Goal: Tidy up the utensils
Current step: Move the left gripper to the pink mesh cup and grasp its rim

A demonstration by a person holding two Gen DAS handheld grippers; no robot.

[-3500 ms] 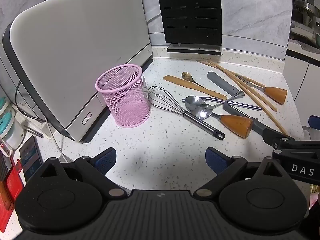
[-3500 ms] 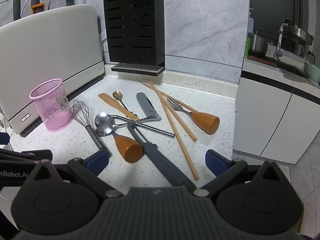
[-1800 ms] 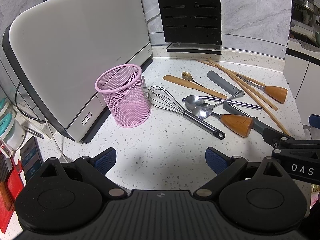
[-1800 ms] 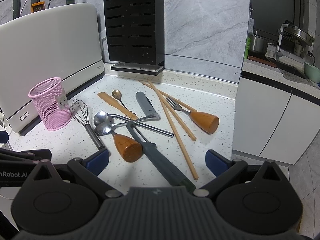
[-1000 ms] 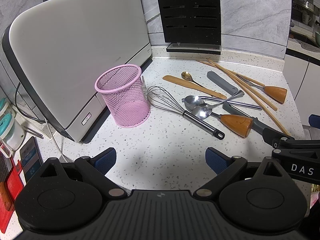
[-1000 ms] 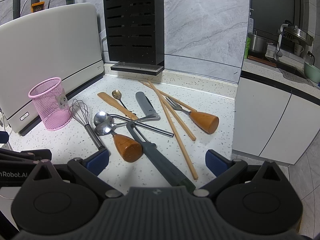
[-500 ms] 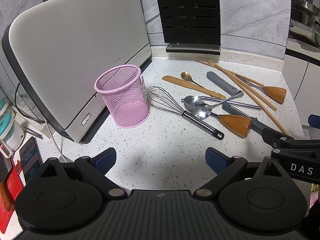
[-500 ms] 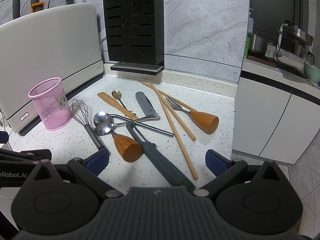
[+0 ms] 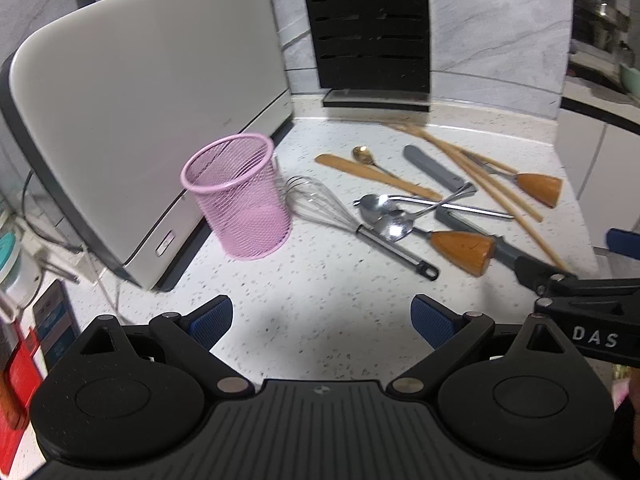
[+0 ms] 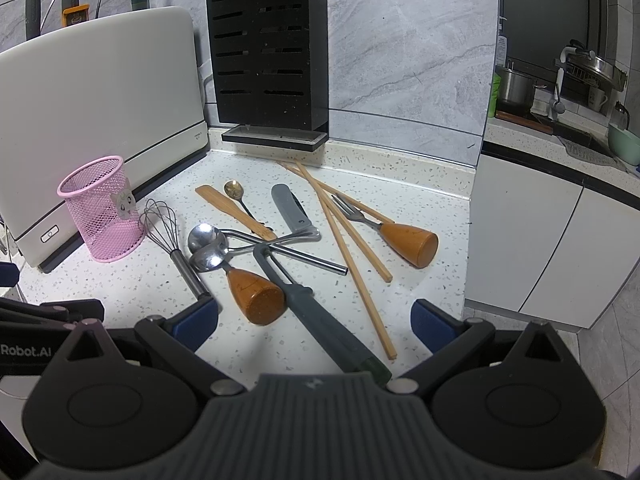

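A pink mesh cup [image 9: 237, 200] [image 10: 102, 208] stands empty by the white appliance. Loose utensils lie to its right: a whisk [image 9: 352, 224] [image 10: 172, 244], steel spoons [image 10: 208, 240], a wood-handled spoon [image 10: 250, 292], a dark grey peeler [image 10: 320, 312], chopsticks [image 10: 348, 248], a wood-handled fork [image 10: 392, 236], a wooden spatula [image 10: 236, 212] and a gold spoon [image 10: 236, 192]. My left gripper [image 9: 322, 318] is open and empty over bare counter before the cup. My right gripper [image 10: 314, 316] is open and empty, above the peeler's handle.
A white appliance [image 9: 140, 92] leans at the left. A black slotted knife block [image 10: 272, 56] stands against the back wall. The counter's right edge [image 10: 468, 240] drops to white cabinets. Clutter and cables [image 9: 24, 240] sit at the far left.
My left gripper has shifted slightly, and its view is blurred by motion. The right gripper has barely moved. No utensil has moved.
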